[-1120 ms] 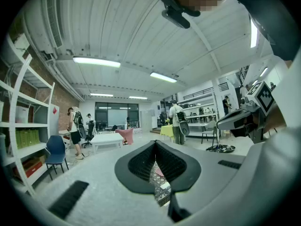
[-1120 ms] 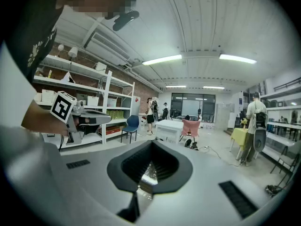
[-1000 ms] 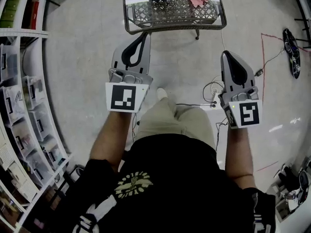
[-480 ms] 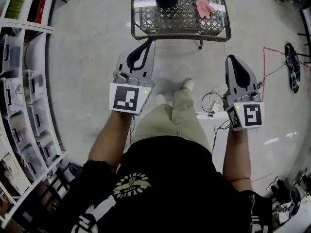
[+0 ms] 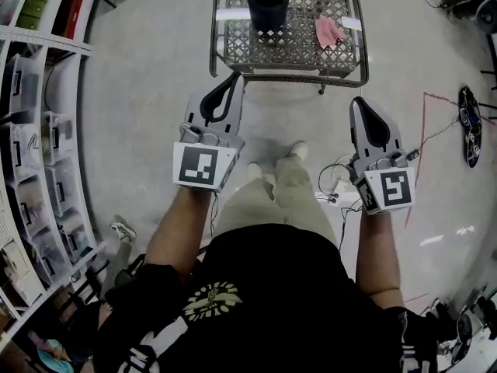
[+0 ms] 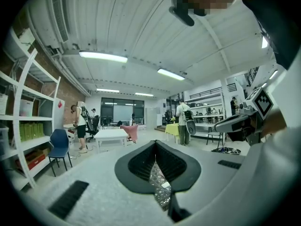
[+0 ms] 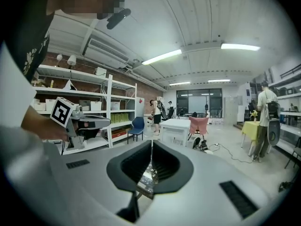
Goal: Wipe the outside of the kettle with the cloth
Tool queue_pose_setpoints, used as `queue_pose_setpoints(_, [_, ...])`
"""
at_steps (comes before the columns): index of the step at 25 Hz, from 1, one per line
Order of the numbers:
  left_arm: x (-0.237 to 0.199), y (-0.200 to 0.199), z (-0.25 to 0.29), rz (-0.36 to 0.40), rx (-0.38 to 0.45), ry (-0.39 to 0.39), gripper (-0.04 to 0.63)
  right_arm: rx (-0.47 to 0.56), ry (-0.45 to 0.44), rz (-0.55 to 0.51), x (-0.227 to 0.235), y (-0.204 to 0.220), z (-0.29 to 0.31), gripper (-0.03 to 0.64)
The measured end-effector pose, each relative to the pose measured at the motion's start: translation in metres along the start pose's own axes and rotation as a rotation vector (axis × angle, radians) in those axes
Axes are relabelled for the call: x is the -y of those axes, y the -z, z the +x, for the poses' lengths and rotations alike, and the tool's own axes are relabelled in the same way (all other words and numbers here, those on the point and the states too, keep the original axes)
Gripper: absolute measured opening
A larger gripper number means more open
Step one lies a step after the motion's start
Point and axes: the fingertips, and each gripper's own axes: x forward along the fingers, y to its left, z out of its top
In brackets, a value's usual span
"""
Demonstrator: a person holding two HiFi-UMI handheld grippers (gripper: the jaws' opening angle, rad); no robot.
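The black kettle point(image 5: 268, 5) stands on the wire table point(image 5: 287, 74) with its lid on, so you cannot see inside. The pink cloth point(image 5: 330, 31) lies near it, not touching. Your left claw point(image 5: 233, 81) and right claw point(image 5: 358, 105) are both squeezed closed and hold nothing.

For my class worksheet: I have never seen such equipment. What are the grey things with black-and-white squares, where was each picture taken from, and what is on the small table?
No robot here: a person holds two hand-held tongs, the left gripper and the right gripper; the squared cubes are part of them. The head view looks down from the person's head. The other two pictures come from cameras riding on each gripper, looking along its jaws. Both are shut and hold nothing. Ahead stands a metal mesh table with a dark kettle and, apart from it, a pink cloth.
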Motion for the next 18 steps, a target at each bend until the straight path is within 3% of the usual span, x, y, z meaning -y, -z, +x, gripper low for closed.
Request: queue_pose_setpoints(18, [0.018,-0.014,0.091,-0.008,-0.001,-0.047,0.008,-0.004,-0.082,0.018,0.078,-0.002,0.033,0.012])
